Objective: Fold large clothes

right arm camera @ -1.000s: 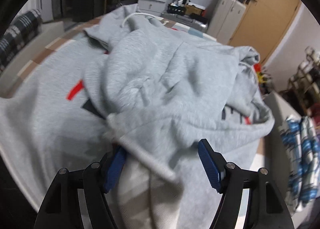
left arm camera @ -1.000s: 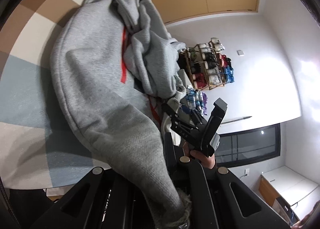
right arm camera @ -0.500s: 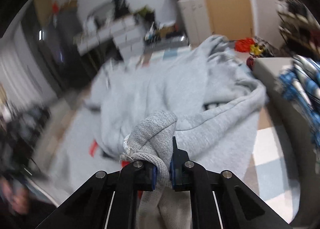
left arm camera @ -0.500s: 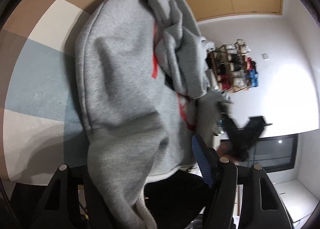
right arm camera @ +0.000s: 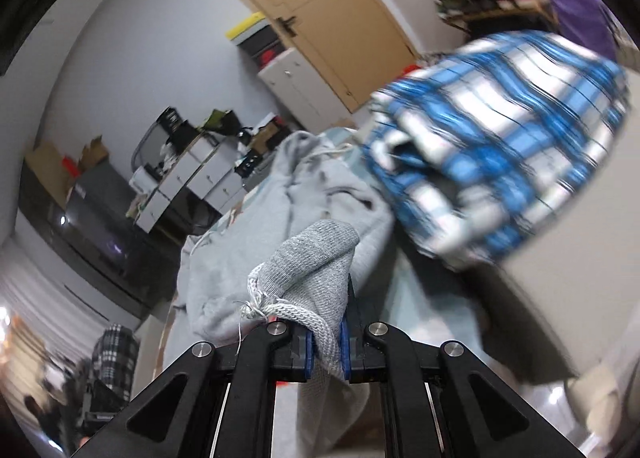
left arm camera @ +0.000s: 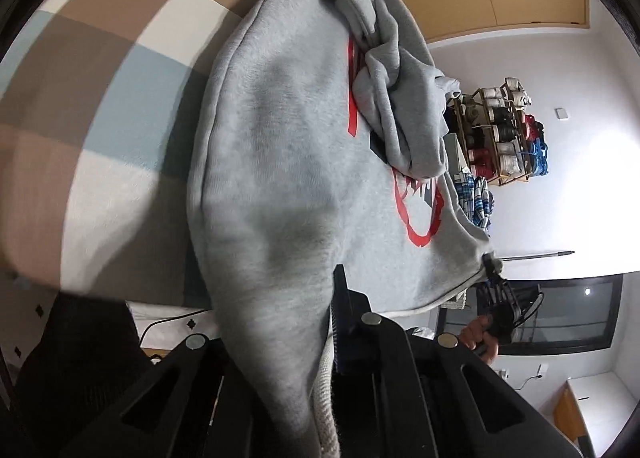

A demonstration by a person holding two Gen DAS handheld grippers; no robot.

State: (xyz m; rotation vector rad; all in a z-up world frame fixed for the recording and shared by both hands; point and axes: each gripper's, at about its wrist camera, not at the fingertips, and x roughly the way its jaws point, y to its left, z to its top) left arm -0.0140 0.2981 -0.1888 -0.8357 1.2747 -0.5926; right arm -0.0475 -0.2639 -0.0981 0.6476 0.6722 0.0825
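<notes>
My left claw (left arm camera: pixel 334 342) clenched on grey hoodie (left arm camera: pixel 288 161) hem, my right claw (right arm camera: pixel 325 350) gripping its ribbed corner, checked bed cover (left arm camera: pixel 120 69) beneath

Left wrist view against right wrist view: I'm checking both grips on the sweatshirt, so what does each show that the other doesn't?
Only the left wrist view shows the red print on the grey sweatshirt, the checked cover beneath it, and the right claw pinching a far hem corner. Only the right wrist view shows the ribbed hem clamped between blue pads, and the drawer units. Both show the sweatshirt, the blue plaid garment and the wooden door; the left claw is shut on fabric.
</notes>
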